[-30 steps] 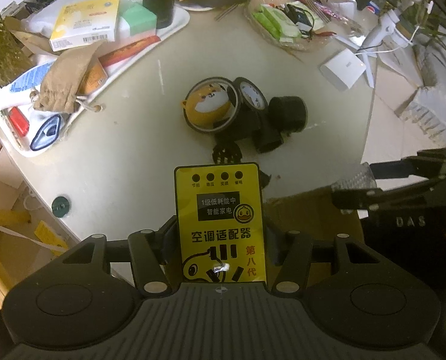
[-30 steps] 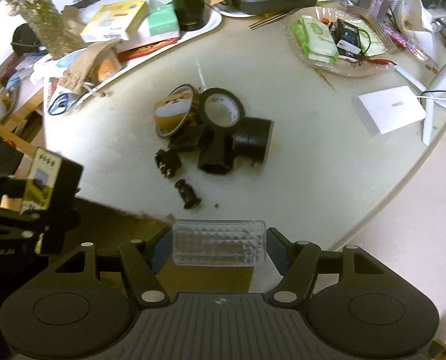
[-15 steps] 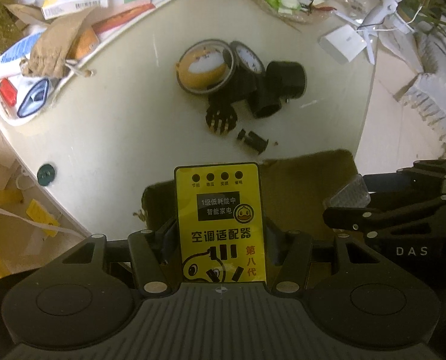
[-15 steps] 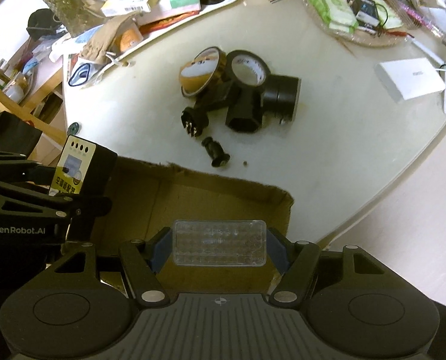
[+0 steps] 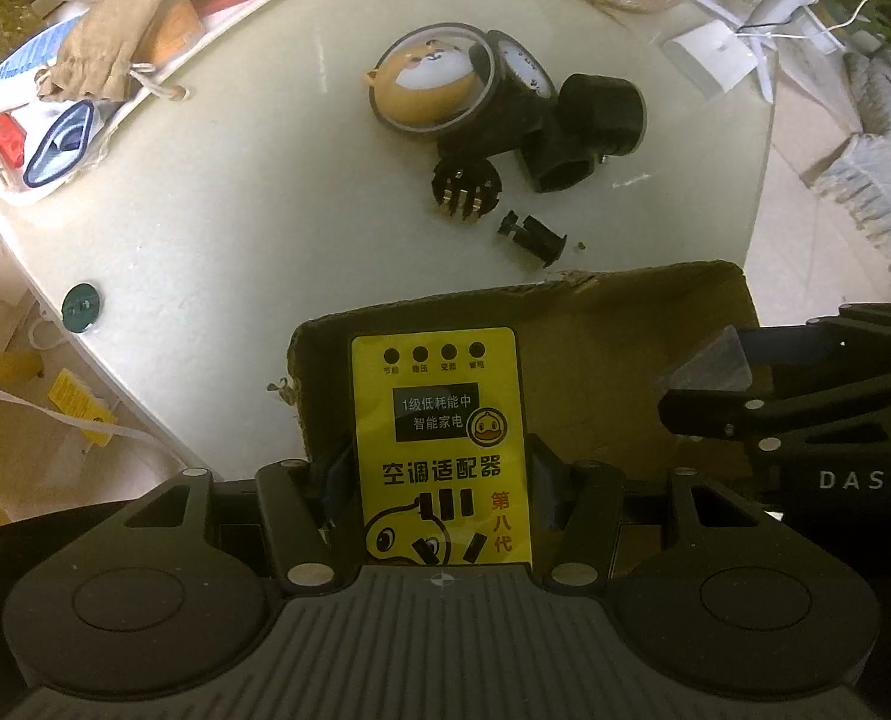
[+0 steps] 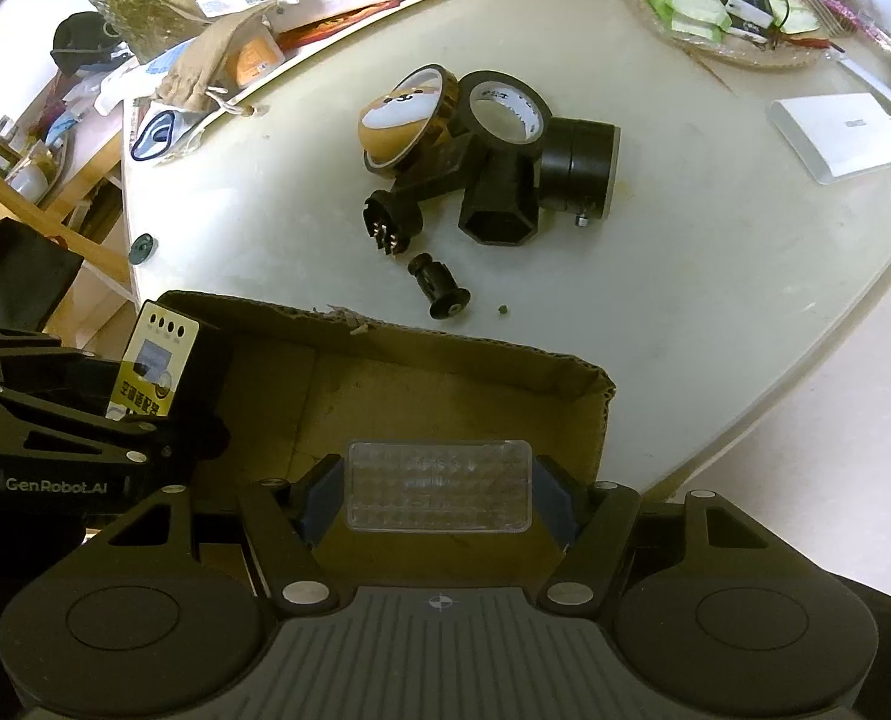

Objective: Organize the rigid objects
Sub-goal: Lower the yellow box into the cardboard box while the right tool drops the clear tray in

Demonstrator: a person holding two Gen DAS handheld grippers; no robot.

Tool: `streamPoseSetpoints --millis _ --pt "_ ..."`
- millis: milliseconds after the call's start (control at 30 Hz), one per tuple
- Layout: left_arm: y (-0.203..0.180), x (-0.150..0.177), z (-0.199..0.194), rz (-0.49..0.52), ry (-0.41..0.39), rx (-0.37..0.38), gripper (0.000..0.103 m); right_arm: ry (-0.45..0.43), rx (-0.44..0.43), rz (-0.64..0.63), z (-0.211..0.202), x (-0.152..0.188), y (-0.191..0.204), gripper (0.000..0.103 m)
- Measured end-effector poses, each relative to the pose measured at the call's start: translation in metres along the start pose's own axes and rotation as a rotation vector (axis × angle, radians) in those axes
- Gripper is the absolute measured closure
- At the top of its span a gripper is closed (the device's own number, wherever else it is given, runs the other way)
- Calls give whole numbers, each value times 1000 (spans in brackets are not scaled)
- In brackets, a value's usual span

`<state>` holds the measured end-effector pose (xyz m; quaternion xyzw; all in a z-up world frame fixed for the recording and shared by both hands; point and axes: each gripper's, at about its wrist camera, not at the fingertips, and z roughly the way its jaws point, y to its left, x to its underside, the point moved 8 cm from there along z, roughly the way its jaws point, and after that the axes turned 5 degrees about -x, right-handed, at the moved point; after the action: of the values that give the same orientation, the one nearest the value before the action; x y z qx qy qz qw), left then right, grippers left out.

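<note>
The left gripper (image 5: pixel 439 474) has its fingers (image 5: pixel 334 480) narrowed on a yellow adapter (image 5: pixel 439 438), held upright above the open cardboard box (image 6: pixel 445 384) at the bench (image 6: pixel 655 300) edge. The right gripper (image 6: pixel 439 492) clamps a clear ribbed case (image 6: pixel 439 486) flat between its fingers (image 6: pixel 319 498), also over the box. The adapter's face bears four dots, a dark panel and a duck. The right view alone shows its black side. On the bench lie tape rolls (image 6: pixel 508 111) and black parts (image 6: pixel 499 204).

Lighting: dim, warm, overhead; soft shadows under objects on the table (image 5: pixel 253 192). Quality: strong fisheye bending at edges, mild blur, dark near foreground.
</note>
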<state>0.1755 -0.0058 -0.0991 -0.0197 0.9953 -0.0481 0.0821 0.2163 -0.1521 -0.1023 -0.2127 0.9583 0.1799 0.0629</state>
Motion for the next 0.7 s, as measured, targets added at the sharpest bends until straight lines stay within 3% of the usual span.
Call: streamPoseSetpoints --millis 133,167,200,333,533,700 --pt "3 0 0 0 -3 -15 47 8 -4 -5 -2 1 0 33" --pt "3 0 -1 1 -1 -17 46 6 -7 -5 -3 1 0 29" --pt "3 0 -1 3 -1 -15 39 1 -9 -5 -5 1 1 20" --pt "1 0 -7 8 -13 1 28 -21 -21 -3 -13 1 2 10" --pt "0 1 -15 12 -30 -5 27 -37 -23 -16 -21 1 5 0" --pt "-2 0 -24 22 -59 -12 27 -58 3 -25 -31 -1 3 0"
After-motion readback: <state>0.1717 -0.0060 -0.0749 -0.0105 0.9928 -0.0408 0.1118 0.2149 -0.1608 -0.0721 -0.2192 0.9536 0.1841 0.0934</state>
